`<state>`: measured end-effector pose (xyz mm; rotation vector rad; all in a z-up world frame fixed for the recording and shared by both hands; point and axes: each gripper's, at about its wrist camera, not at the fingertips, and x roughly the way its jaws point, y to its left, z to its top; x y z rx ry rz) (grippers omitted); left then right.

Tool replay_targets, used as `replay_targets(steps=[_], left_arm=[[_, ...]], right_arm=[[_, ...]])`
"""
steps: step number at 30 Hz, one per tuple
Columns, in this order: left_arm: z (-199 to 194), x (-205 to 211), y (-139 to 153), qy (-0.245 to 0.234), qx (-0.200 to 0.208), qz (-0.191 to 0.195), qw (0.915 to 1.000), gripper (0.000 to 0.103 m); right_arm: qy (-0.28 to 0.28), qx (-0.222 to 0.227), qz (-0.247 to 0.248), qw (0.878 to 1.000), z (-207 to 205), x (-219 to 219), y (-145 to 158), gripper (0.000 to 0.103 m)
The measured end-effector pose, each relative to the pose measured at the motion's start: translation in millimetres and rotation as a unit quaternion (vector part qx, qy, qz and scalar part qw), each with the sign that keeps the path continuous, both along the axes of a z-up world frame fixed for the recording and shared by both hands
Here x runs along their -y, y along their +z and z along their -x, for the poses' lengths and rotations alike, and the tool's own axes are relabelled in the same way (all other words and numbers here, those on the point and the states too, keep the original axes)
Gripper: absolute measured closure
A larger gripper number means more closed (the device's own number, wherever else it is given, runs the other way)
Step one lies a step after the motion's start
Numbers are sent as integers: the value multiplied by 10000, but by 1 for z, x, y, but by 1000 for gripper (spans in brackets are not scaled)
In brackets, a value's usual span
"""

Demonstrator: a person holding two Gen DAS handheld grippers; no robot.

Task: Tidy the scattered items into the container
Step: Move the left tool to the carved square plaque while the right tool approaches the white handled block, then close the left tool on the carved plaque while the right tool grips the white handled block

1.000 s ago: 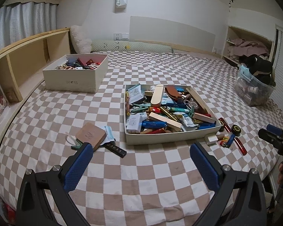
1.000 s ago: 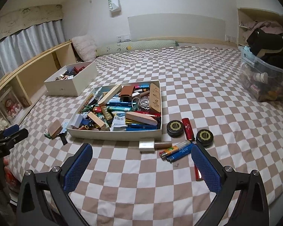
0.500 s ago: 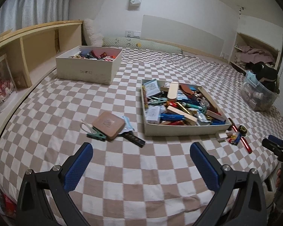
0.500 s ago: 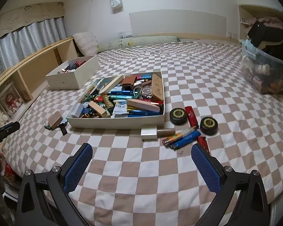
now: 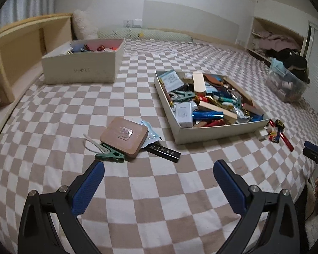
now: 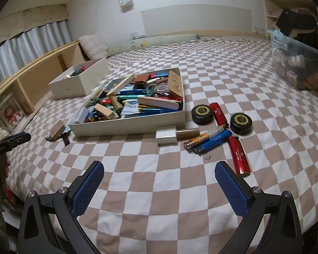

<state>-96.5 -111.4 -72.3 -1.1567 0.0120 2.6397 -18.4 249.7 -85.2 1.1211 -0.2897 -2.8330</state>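
Both grippers are held above the checked bedcover [image 5: 150, 192] with fingers spread wide and nothing between them. The left gripper [image 5: 159, 170] is pointed at a small heap left of the shallow tray [image 5: 218, 129]: a brown pad [image 5: 125, 136], a green clip [image 5: 110, 156] touching its near edge, and a black bar [image 5: 164, 150] beside it. The tray is crowded with small items. Near the right gripper [image 6: 159, 170], lighters [image 6: 238, 155], two round black tins [image 6: 202, 114] and a silver block [image 6: 166, 134] are seen lying just outside the tray's corner.

The characters on the black bar [image 5: 165, 150] are too small to read.
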Motion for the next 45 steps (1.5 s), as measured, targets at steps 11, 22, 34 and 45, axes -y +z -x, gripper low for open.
replay_targets(steps=[11, 22, 34, 45], left_arm=[[50, 0, -20, -810, 256, 355, 9958, 0], [108, 4, -58, -1187, 839, 904, 9852, 0], [141, 20, -71, -1293, 943, 998, 9821, 0], [140, 15, -75, -1477, 941, 777, 9815, 23]], right_arm=[[191, 428, 99, 9989, 10, 6, -25, 0], [295, 665, 483, 9962, 19, -3, -34, 0], [-16, 756, 693, 9947, 29, -27, -37, 0], [238, 604, 350, 9973, 63, -15, -32, 0]])
